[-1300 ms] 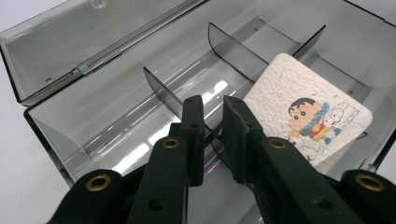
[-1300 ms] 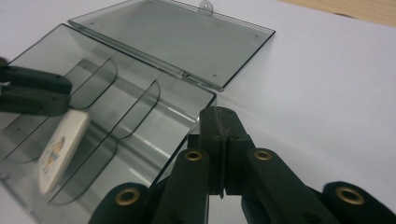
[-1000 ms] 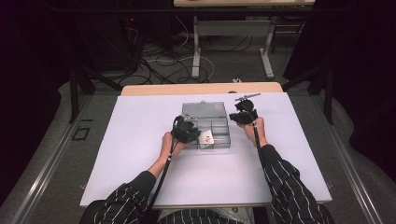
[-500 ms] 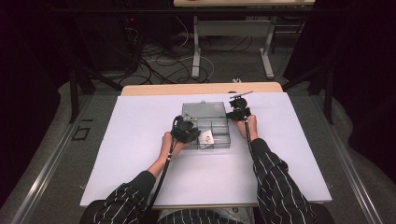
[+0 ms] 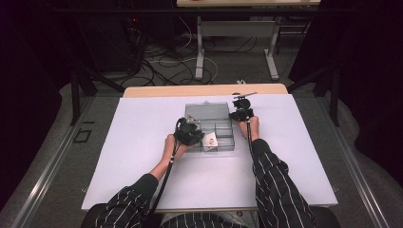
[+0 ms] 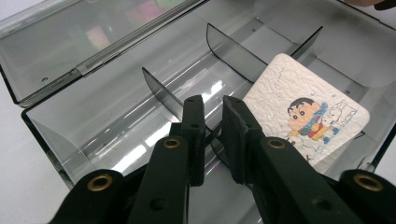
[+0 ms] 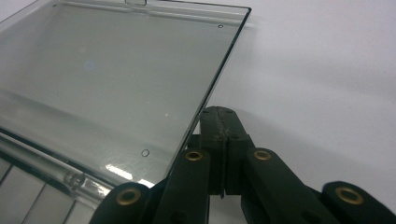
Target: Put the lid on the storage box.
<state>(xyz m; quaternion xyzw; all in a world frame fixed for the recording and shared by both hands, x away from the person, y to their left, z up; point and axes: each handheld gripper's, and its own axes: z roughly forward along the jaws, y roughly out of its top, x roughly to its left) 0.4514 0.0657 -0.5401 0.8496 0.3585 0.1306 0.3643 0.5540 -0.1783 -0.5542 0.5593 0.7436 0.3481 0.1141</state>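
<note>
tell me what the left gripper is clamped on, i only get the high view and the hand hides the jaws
Observer: The left gripper has its jaws closed on a thin dark divider inside the clear box, near the front wall.
Operator: is that white thing in the box loose or pinched
Observer: Loose. The white card, printed with a cartoon figure, lies flat in the compartment beside the jaws, not between them.
Operator: and the right one, got anything
Observer: No. The right gripper has its jaws shut together on nothing, right at the side edge of the open lid, over the white table.
</note>
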